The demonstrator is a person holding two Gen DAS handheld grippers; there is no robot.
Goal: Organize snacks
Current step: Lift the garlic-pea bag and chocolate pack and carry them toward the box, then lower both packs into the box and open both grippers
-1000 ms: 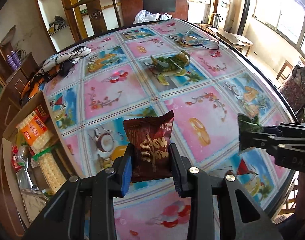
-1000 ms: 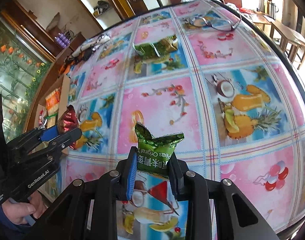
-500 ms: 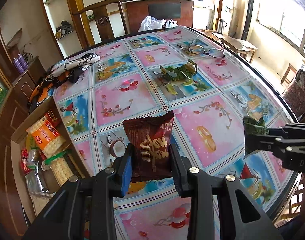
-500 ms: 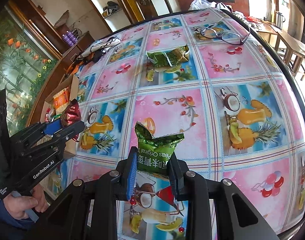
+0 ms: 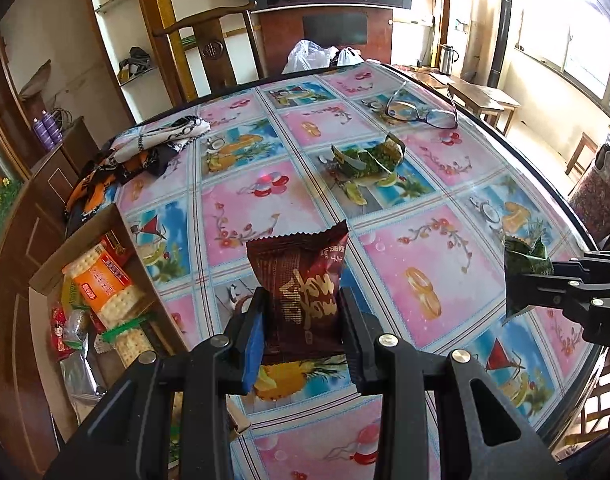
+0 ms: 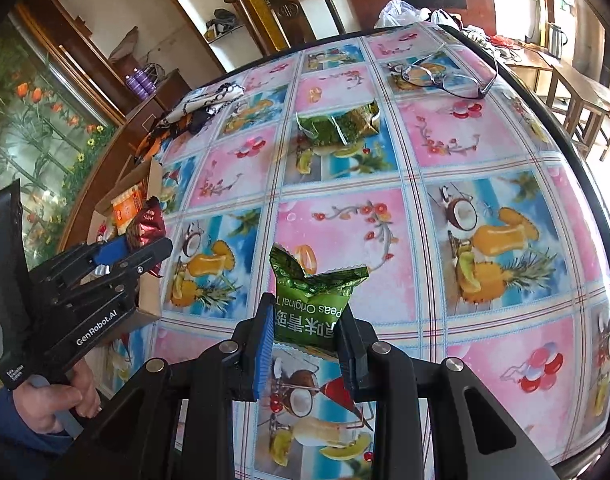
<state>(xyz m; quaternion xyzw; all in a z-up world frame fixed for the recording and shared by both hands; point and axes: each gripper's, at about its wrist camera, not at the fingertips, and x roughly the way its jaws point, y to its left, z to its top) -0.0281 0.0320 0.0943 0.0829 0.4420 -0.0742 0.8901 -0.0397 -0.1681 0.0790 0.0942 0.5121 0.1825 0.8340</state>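
Two views. Left wrist: the left tool [image 5: 301, 330] is clamping a brown snack packet [image 5: 301, 284] upright above the surface [image 5: 417, 248], beside a cardboard box [image 5: 85, 248] already holding snacks. Right wrist: the right tool [image 6: 305, 340] is pinching a green pea packet [image 6: 311, 304], long axis upright, crimped end pointing away. Another green packet [image 6: 339, 124] is lying flat mid-surface, seemingly still waiting.
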